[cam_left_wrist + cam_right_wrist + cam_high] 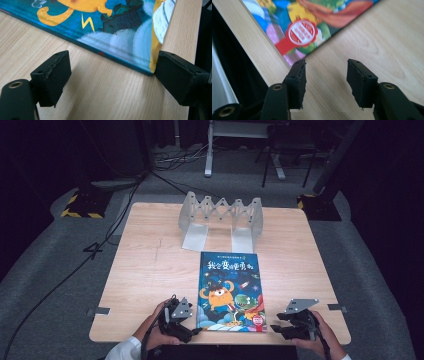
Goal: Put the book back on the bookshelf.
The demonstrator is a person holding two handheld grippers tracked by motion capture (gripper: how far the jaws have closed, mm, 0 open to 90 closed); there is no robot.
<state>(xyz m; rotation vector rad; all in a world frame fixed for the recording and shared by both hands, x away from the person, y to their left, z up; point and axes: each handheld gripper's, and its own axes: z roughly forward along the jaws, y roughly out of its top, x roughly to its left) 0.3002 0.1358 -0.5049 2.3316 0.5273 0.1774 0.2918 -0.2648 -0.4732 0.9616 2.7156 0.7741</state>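
Note:
A children's picture book [231, 290] with a blue cover and an orange monster lies flat near the table's front edge. My left gripper [187, 327] sits open at the book's near left corner. In the left gripper view the open left gripper [111, 65] frames the book's spine edge [105, 30], and the right jaw touches or nearly touches the corner. My right gripper [279, 330] rests open at the near right corner. In the right gripper view the right gripper [325, 67] hovers low over bare wood, with the book's corner [307, 27] just beyond its left jaw.
A grey accordion-style book rack [220, 215] stands at the back of the wooden table [150, 270], with two flat feet pointing toward the book. Past the table lie grey carpet, cables and dark stand bases. The table's front edge runs close behind both grippers.

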